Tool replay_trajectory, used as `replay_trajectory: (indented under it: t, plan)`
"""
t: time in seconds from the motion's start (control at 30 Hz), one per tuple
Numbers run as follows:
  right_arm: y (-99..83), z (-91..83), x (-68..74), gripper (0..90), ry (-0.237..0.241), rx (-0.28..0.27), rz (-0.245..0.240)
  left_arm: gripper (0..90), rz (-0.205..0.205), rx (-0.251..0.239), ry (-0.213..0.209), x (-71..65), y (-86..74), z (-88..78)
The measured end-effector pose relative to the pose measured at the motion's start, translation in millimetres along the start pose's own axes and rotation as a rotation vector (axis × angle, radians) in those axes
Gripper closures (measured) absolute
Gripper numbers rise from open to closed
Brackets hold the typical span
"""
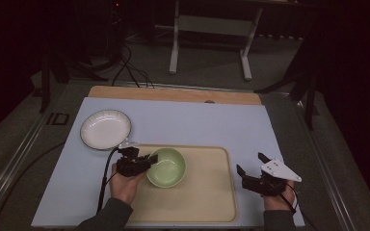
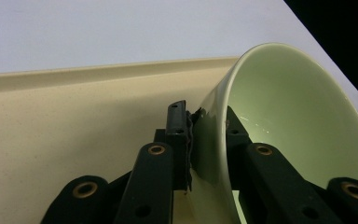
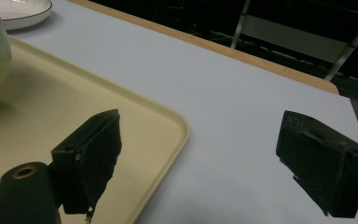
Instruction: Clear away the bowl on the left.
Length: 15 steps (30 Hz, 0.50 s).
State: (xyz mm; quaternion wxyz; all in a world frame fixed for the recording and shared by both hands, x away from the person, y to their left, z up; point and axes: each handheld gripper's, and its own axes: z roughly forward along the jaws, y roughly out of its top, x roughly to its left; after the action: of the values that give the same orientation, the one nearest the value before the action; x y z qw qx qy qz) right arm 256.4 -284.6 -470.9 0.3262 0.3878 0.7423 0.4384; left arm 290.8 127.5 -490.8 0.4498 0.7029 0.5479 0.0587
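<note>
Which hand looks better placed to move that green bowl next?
Left, most likely. The left gripper is already shut on the green bowl, one jaw inside its rim and one outside. The right gripper hangs open beside the tray, away from the bowl.

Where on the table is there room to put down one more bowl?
The tray is bare right of the green bowl and along its near edge. The mat is bare between the white plate and its far right corner. It is crowded at the tray's left end, where the left gripper grips the bowl's rim.
</note>
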Motion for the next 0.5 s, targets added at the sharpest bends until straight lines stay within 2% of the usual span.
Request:
replay_trajectory:
  t: [0.5]
  plan:
    - [0.3,0.2,0.4,13.5,0.001,0.000,-0.003,79.9,0.011,0.014,0.008,-4.0,-3.6,7.9]
